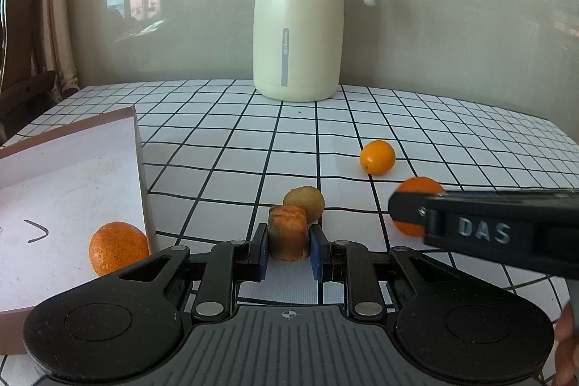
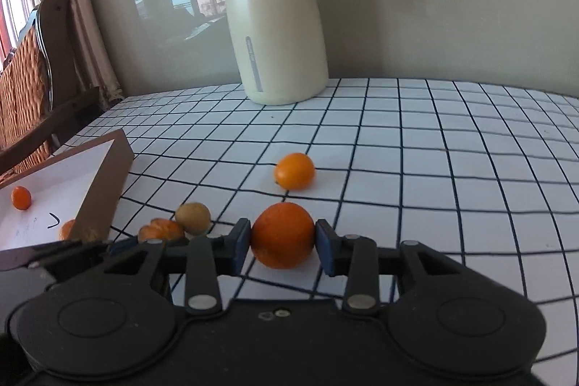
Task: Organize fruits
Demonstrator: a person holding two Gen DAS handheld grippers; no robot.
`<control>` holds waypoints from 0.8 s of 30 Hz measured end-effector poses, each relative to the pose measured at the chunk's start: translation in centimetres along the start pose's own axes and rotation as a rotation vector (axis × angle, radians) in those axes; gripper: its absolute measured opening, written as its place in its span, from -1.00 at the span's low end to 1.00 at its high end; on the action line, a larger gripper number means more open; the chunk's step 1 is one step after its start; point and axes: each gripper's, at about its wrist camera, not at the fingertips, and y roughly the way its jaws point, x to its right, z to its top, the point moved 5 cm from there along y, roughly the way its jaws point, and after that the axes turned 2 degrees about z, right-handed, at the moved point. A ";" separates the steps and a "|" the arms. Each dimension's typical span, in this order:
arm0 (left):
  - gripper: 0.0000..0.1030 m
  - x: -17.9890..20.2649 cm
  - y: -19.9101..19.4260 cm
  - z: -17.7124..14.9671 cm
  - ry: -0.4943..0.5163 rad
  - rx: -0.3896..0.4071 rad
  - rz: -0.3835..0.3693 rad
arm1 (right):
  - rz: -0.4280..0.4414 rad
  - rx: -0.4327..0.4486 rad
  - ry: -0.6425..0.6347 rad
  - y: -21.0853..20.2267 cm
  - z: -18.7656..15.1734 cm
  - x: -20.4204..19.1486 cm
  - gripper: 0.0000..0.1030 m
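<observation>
My left gripper is shut on a squashed, peeled-looking orange fruit, just right of the box on the checked tablecloth. Behind it lies a round brownish fruit. My right gripper is shut on a round orange, its blue pads against both sides; the left wrist view shows that orange behind the right gripper's black finger. A smaller orange fruit lies loose farther back. The right wrist view also shows the squashed fruit and the brownish fruit.
A shallow cardboard box on the left holds an orange and a small orange fruit. A cream jug stands at the table's back by the wall. A wooden wicker chair is beyond the left edge.
</observation>
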 end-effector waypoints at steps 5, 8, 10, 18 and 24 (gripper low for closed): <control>-0.55 0.1 0.1 0.0 0.004 0.000 0.005 | 0.014 -0.005 0.040 1.0 0.1 0.2 -0.37; -0.55 -0.1 0.0 0.0 0.000 0.000 0.000 | 0.009 0.010 0.051 1.2 0.0 0.1 -0.41; -0.55 -0.1 0.0 0.0 -0.001 0.000 -0.001 | 0.009 0.015 0.040 1.2 -0.1 0.0 -0.41; -0.56 -0.1 -0.4 0.1 -0.003 0.023 -0.002 | -0.015 0.039 0.022 -0.2 -0.2 0.4 -0.42; -0.56 -0.1 -2.0 -0.3 0.002 0.032 -0.029 | -0.032 0.044 -0.021 -2.8 -1.5 0.4 -0.41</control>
